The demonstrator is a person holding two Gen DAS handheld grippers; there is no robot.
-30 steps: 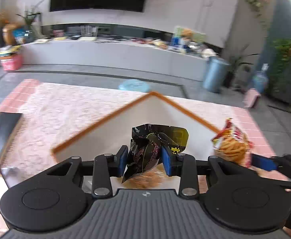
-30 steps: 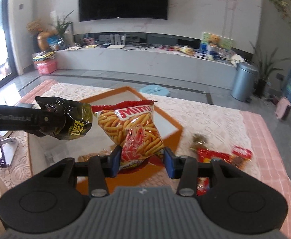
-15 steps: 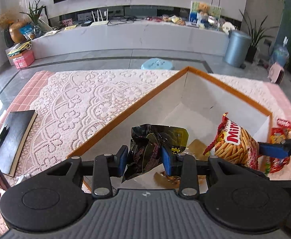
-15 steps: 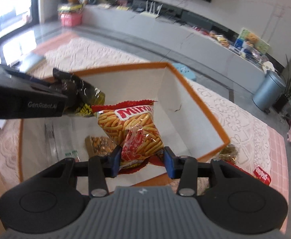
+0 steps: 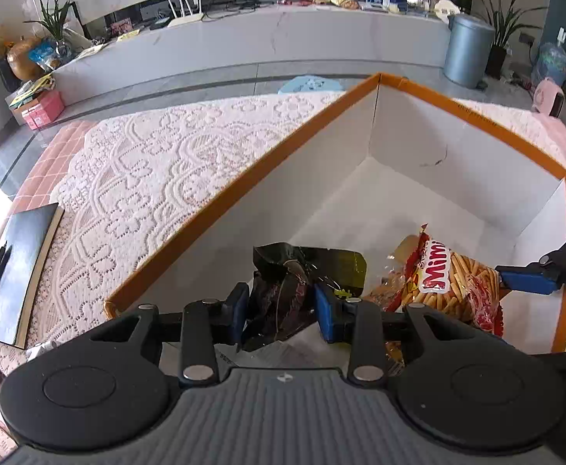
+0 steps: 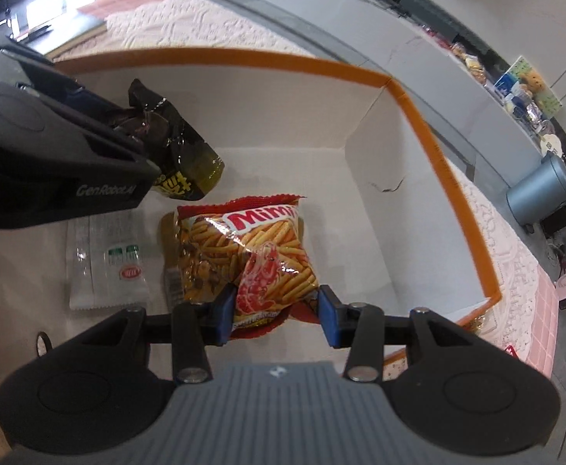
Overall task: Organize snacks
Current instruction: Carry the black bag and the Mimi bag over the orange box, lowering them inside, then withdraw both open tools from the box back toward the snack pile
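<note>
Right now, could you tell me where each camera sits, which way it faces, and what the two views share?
Left wrist: on the left gripper, tilted down into the box; its jaws pinch a black bag; the right gripper enters at right.
Right wrist: on the right gripper, looking steeply down at the box floor; its jaws pinch the Mimi bag; the left gripper shows at left.
Shared: the box, both bags, both grippers.

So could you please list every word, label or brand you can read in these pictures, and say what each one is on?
"Mimi": on the red and orange crinkly snack bag held in the right tongs.
"GenRobot.AI": on the black body of the left tongs.
Yellow characters on the black foil snack bag: too blurred to read.
Small print on the white flat sachet in the orange-rimmed white cardboard box: too small to read.
</note>
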